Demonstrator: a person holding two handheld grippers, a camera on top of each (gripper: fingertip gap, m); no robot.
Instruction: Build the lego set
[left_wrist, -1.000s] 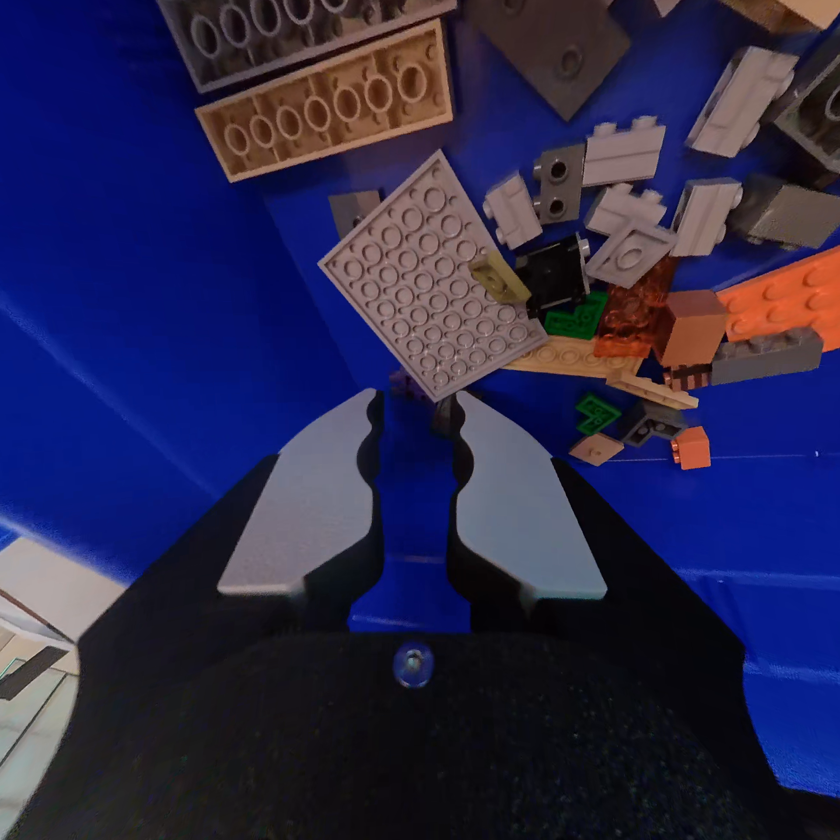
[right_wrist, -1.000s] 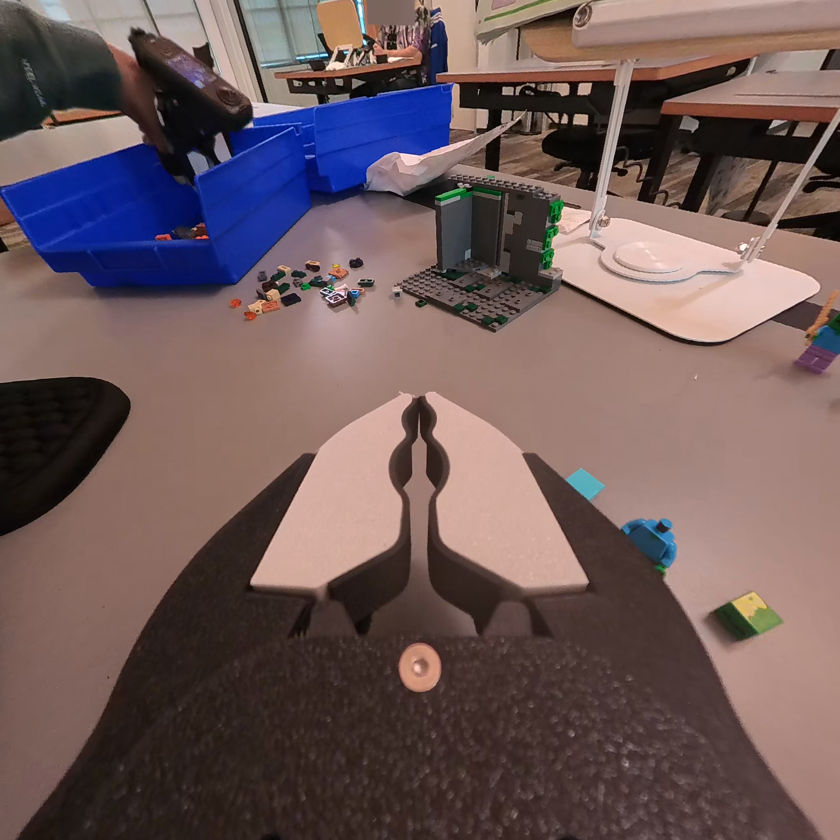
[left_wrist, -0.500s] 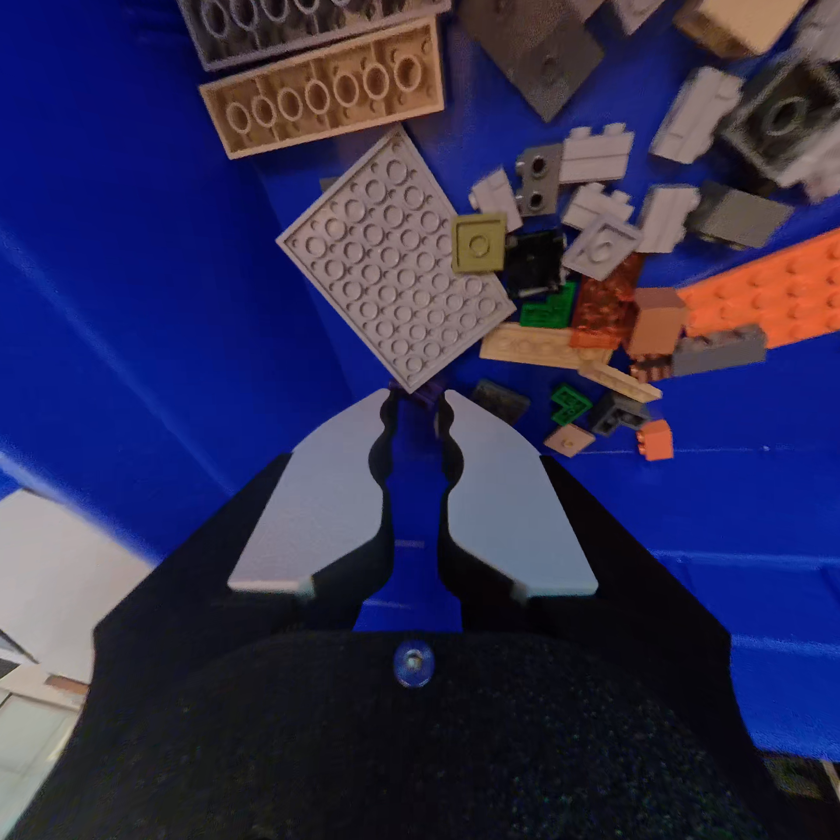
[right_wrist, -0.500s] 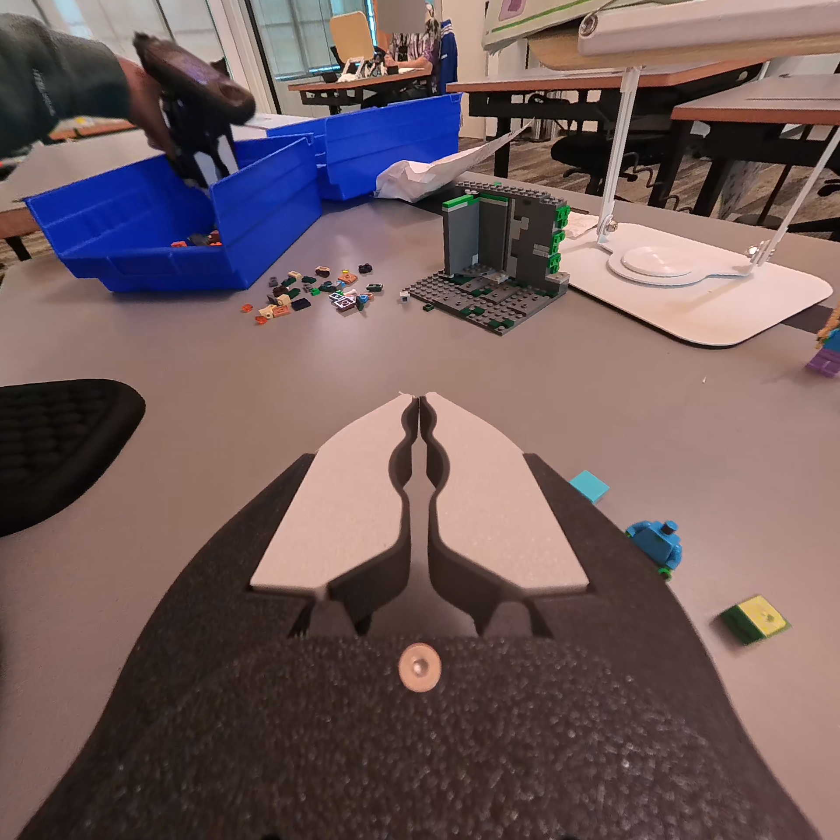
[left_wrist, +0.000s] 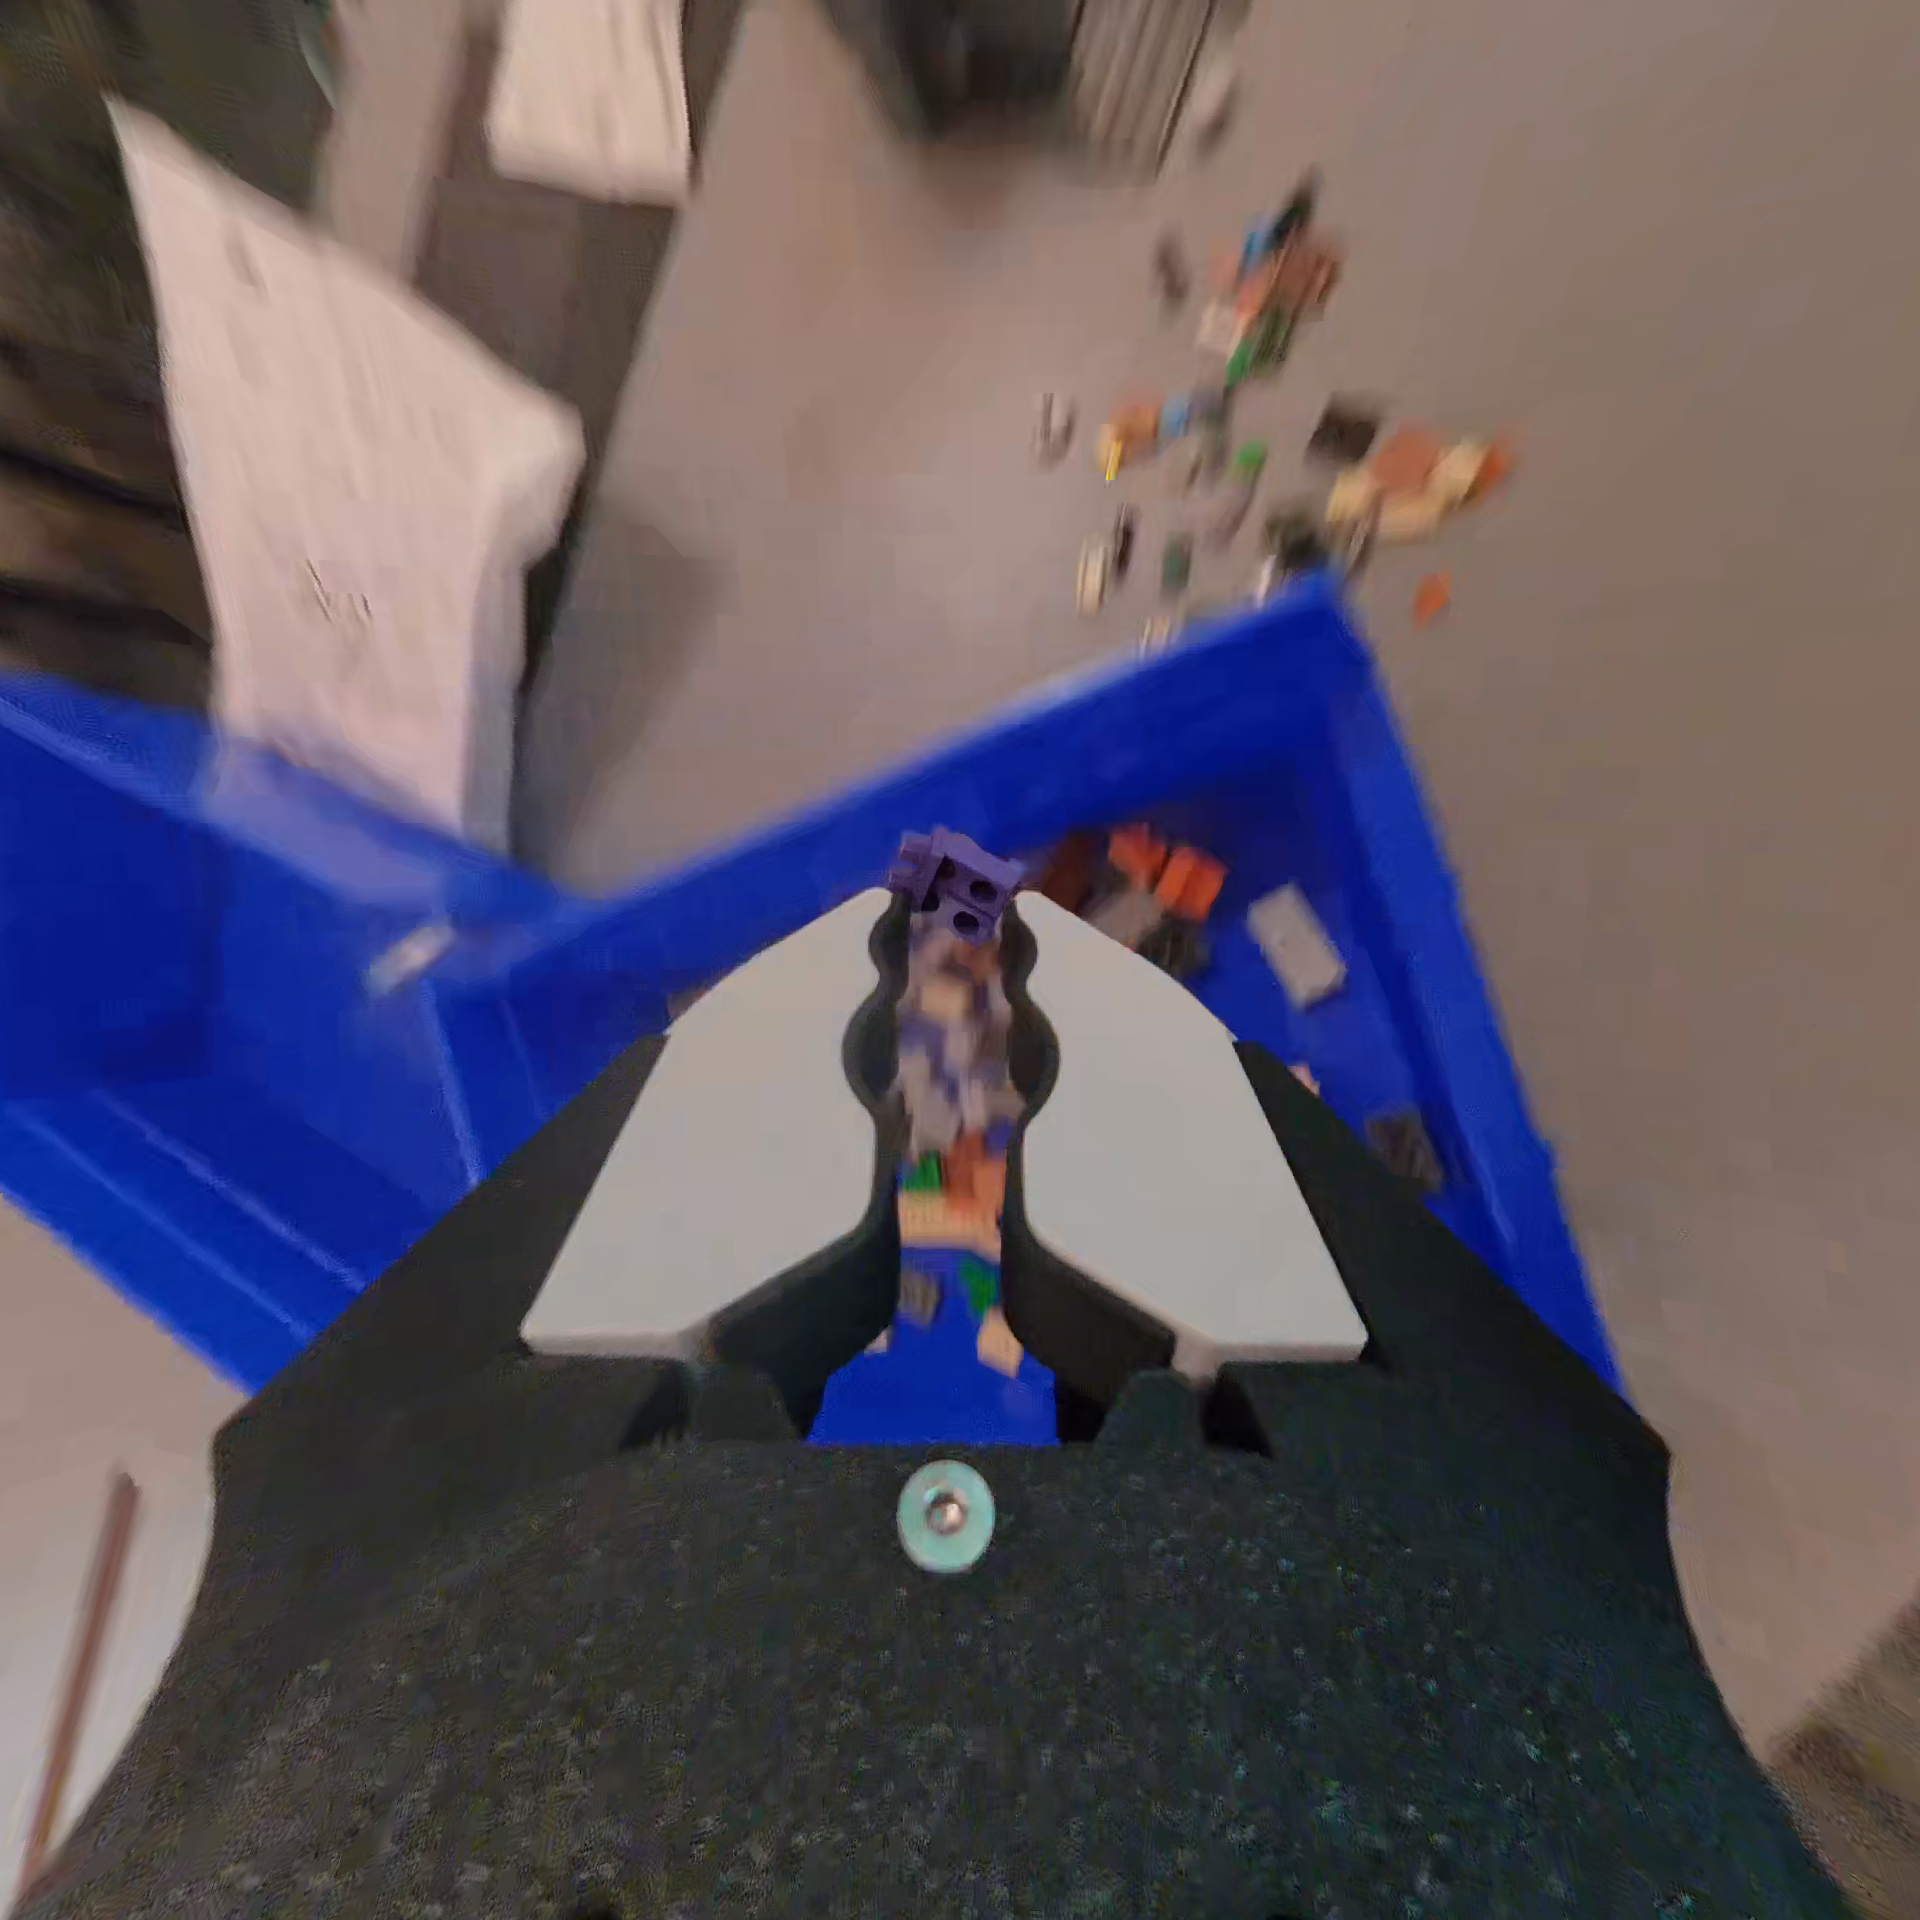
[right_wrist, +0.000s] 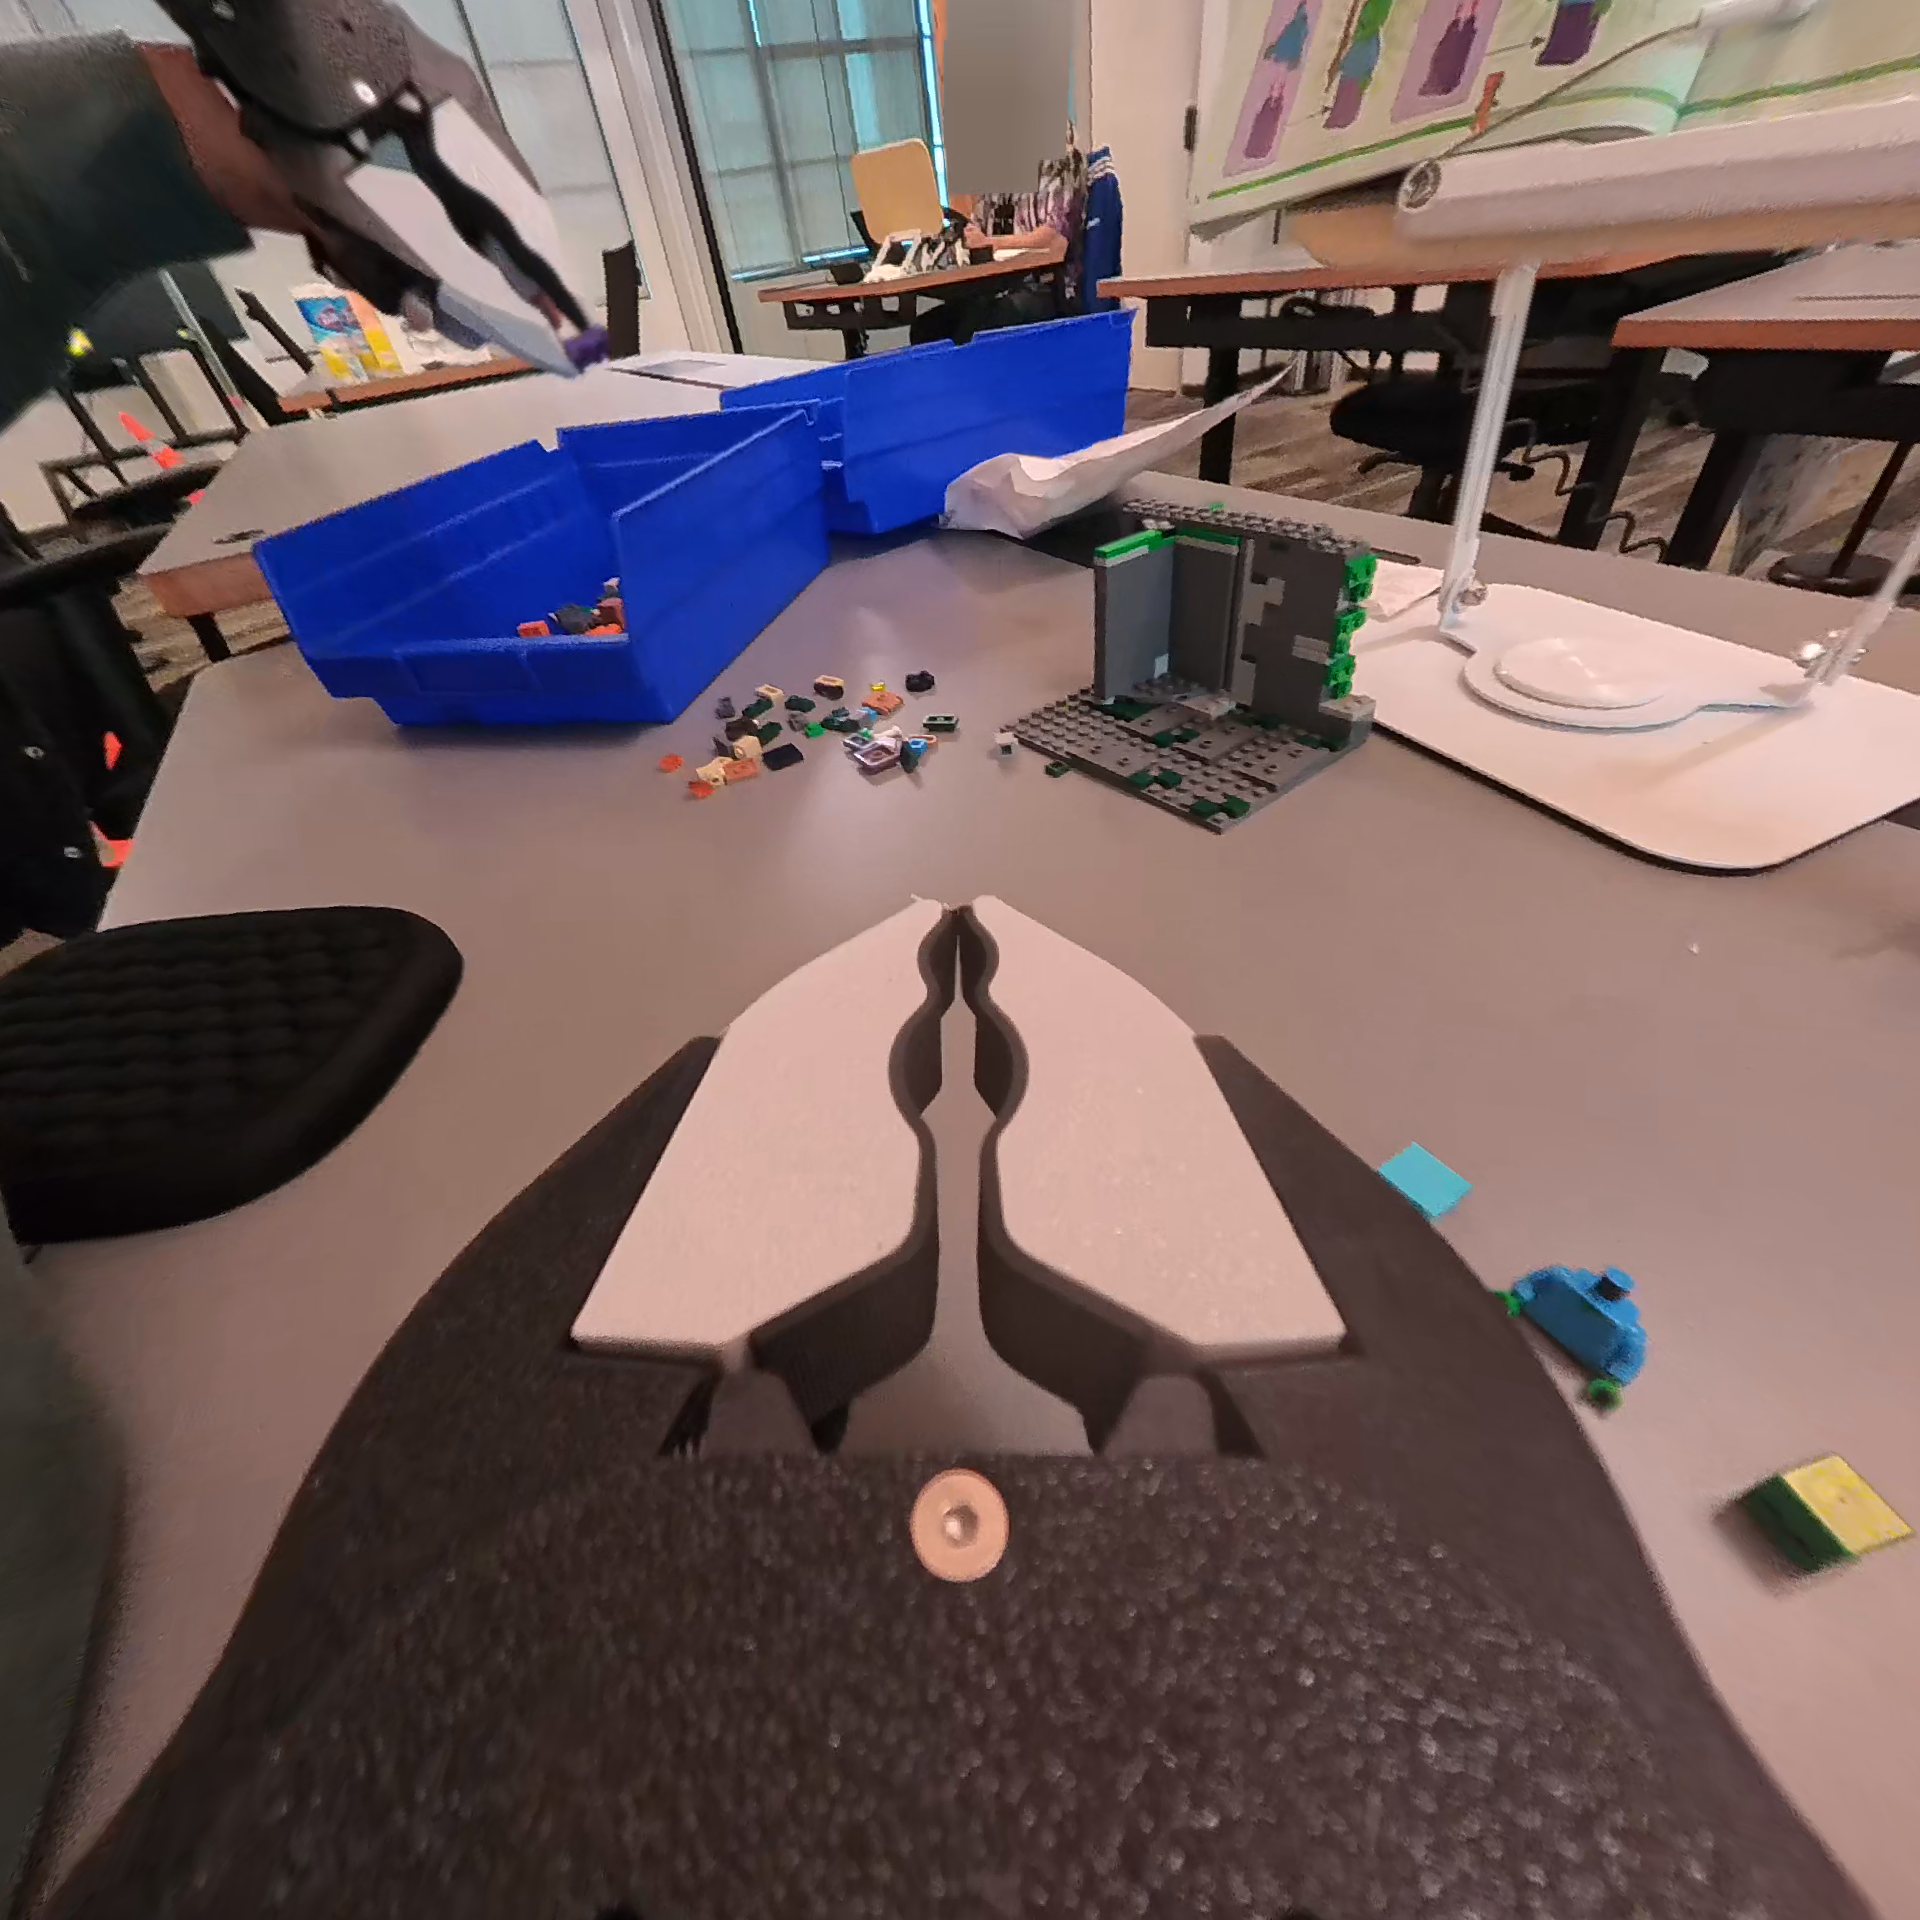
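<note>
Left hand-held gripper (left_wrist: 951, 902) is clamped on a small purple lego piece (left_wrist: 954, 883), pinched only at the very fingertips, with most of the piece sticking out past them. It hangs in the air above the open blue plastic bin (left_wrist: 1382, 790) of loose bricks; the left wrist view is motion-blurred.

Right hand-held gripper (right_wrist: 954, 914) is closed with nothing in it, low over the grey tabletop (right_wrist: 1351, 987), well apart from the bin.

Step in hand, as I judge it: carry the purple piece to the partly built grey-and-green lego wall on its dark studded baseplate (right_wrist: 1216, 665), which stands beyond the scatter of small loose lego pieces (right_wrist: 821, 727) beside the bin.

- Grip is shallow, so keep pressure steady and avoid jerks.
- Clear the bin wall before travelling sideways.
- Check stud orientation before pressing down.
- The right gripper could brace the baseplate.
</note>
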